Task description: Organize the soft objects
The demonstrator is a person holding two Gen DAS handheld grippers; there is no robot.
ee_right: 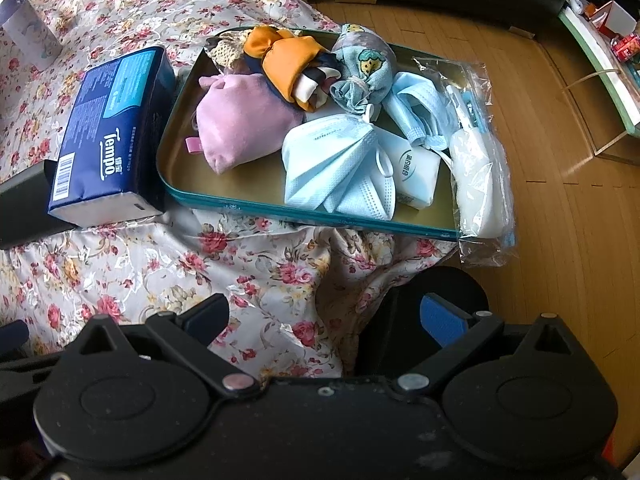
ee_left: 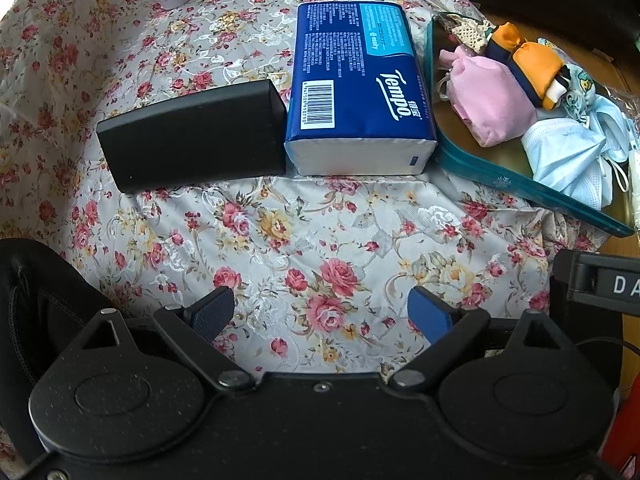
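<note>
Both tongs hang wide apart and hold nothing: the left tongs (ee_left: 323,312) over the flowered cloth of the tabletop (ee_left: 280,232), the right tongs (ee_right: 328,324) near its edge, above the cloth and the wooden floor (ee_right: 560,220).

The soft things lie in one teal tray (ee_right: 176,128) just beside one blue tissue pack (ee_right: 108,132), which touches one black box (ee_left: 192,136). In the tray I count one pink pouch (ee_right: 244,120), one orange and navy cloth bundle (ee_right: 288,64), one light-blue drawstring bag (ee_right: 360,68), about three pale-blue face masks (ee_right: 340,168), though they overlap, and one small white packet (ee_right: 416,168). One clear plastic bag (ee_right: 480,160) hangs over the tray's far edge.

All of it looks light and limp. The pouch should squash under a pinch, so its bunched neck seems the best hold. The masks are thin and likely to drag each other by the ear loops; a pinch on a folded edge would suit. The plastic bag looks slippery.
</note>
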